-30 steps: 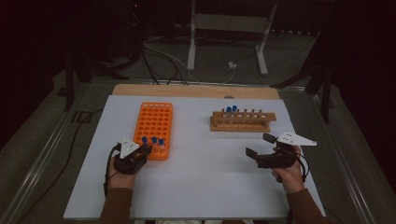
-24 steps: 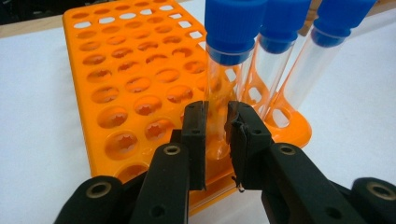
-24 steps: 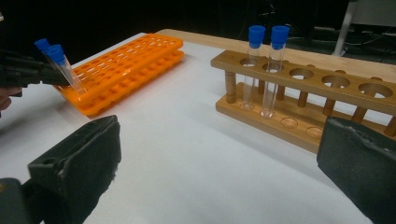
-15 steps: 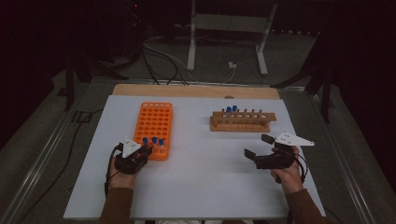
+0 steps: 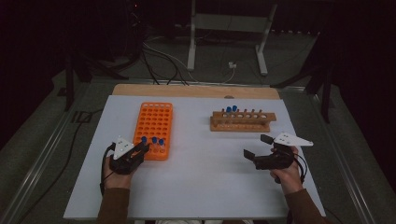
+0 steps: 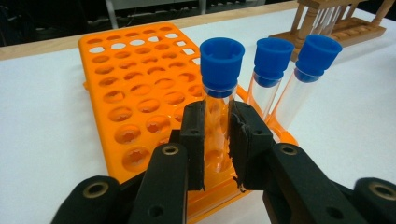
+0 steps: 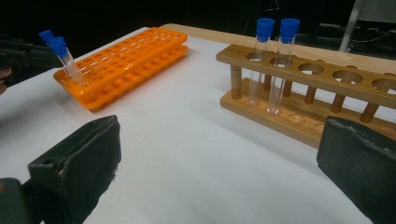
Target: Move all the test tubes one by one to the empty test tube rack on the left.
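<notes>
An orange tube rack [image 5: 155,122] [image 6: 135,93] lies on the left of the white table, with three blue-capped test tubes in its near row. My left gripper [image 5: 141,150] [image 6: 218,116] is shut on the leftmost test tube [image 6: 220,70] [image 5: 144,140], its pads pressing the glass below the cap. The other two tubes [image 6: 273,60] stand beside it to the right. My right gripper [image 5: 257,146] [image 7: 219,168] hovers open over bare table, short of the wooden rack [image 5: 241,121] [image 7: 322,84]. Two capped tubes [image 7: 275,32] stand at that rack's left end.
The white table top [image 5: 205,182] ends in a wooden strip [image 5: 196,90] at the far side. Cables and a metal stand [image 5: 226,28] lie on the dark floor beyond. The orange rack [image 7: 126,51] and the left gripper also appear far left in the right gripper view.
</notes>
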